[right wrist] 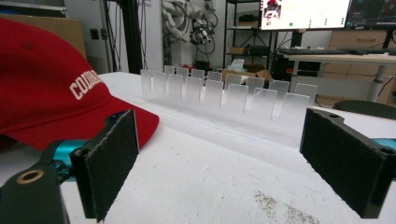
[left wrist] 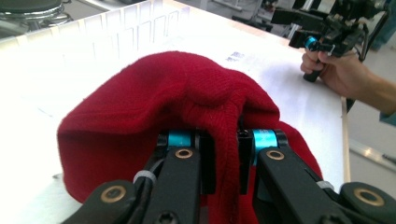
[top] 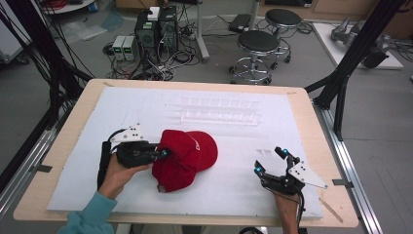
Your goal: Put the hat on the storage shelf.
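Now, step: hold taken on cap, no lift evident.
Left gripper (top: 163, 154): clamped on a fold of the red baseball cap (top: 187, 156).
Right gripper (top: 272, 162): jaws wide apart, empty, right of cap.
Cap: left-centre on white foam mat (top: 234, 185).
Next, likely: right gripper closes on brim.

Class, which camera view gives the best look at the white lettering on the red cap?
The right gripper view: the white lettering reads large on the red cap, though cut off partway. The high view shows it only as a tiny white mark. The left gripper view sees the cap's back, pinched in the left tool.
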`<state>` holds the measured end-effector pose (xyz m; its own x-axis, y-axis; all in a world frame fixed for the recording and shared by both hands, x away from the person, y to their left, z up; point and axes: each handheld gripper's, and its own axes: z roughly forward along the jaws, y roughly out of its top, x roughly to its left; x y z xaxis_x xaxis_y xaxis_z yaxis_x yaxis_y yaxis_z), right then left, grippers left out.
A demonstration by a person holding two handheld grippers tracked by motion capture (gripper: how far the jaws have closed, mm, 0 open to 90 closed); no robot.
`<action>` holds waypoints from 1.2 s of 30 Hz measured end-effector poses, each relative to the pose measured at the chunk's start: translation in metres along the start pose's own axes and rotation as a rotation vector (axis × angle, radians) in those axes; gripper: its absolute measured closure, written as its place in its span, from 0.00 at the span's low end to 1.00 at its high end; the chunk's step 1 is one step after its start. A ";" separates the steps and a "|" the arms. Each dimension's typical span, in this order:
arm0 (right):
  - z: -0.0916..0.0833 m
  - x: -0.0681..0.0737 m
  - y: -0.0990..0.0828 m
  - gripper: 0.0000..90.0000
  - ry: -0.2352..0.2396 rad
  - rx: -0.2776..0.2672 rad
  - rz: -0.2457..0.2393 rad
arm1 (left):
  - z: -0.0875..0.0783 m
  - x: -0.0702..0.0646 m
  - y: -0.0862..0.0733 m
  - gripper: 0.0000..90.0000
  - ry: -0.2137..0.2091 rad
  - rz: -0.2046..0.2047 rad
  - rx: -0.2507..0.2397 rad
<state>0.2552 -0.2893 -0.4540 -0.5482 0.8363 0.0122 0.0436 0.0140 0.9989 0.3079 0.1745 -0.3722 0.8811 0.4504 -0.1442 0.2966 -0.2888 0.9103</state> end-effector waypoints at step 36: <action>0.039 0.028 0.083 0.12 0.295 0.060 -0.061 | -0.033 0.009 0.068 0.95 -0.185 0.113 0.022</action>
<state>0.2763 -0.2436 -0.3723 -0.7700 0.6375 -0.0263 0.0476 0.0984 0.9940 0.3234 0.1868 -0.2988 0.9611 0.2524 -0.1122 0.1983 -0.3479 0.9163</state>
